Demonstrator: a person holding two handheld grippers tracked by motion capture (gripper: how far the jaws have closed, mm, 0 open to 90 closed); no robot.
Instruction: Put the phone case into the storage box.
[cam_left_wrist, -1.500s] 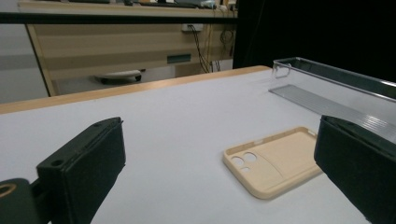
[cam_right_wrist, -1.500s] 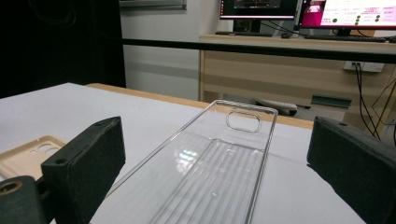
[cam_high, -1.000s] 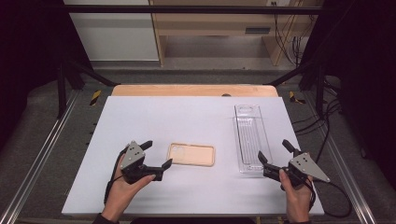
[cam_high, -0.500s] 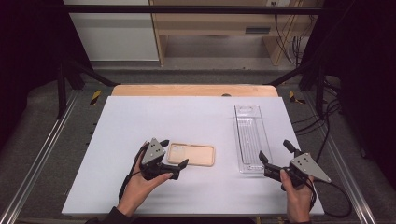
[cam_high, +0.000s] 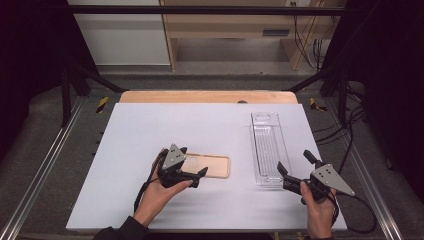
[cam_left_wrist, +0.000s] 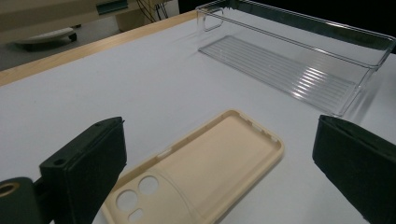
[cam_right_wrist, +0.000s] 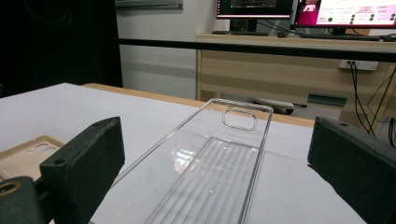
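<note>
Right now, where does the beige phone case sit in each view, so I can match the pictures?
High view: beige phone case lies left of centre, at the left gripper.
Left gripper view: low centre, between the open jaws.
Right gripper view: at the left edge.
Shared landmark: the clear plastic tray.

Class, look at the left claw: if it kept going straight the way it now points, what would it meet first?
Most likely the beige phone case, lying flat between the open jaws of the left claw. The clear tray lies farther along that line.
</note>
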